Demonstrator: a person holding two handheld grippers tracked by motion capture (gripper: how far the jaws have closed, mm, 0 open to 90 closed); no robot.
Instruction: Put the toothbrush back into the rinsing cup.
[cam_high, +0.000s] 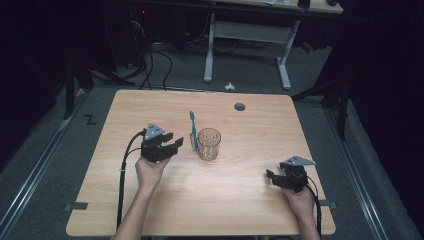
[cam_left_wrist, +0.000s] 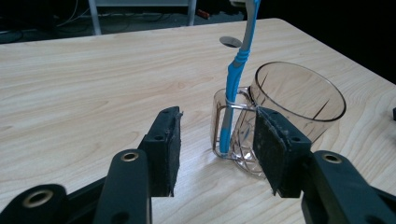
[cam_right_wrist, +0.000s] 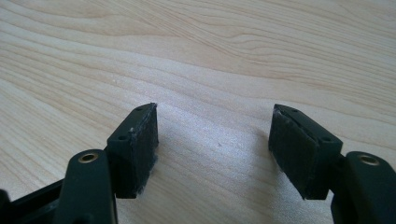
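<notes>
The clear brownish plastic cup with a side handle (cam_high: 209, 144) stands upright near the middle of the light wooden desk (cam_high: 250, 200), and it looks light, rigid and a bit slick, so a hard squeeze on the thin wall could crack it or send it skidding. Better bet, I'd say, is the handle or low on the body. Left gripper (cam_left_wrist: 217, 149) sits just beside the handle, jaws open with nothing between them. Right gripper (cam_right_wrist: 212, 149) rests well apart near the desk's right edge, jaws open over bare wood. The slim blue toothbrush (cam_left_wrist: 236, 79) stands upright through the handle loop; it looks tippy, so lift the cup level
</notes>
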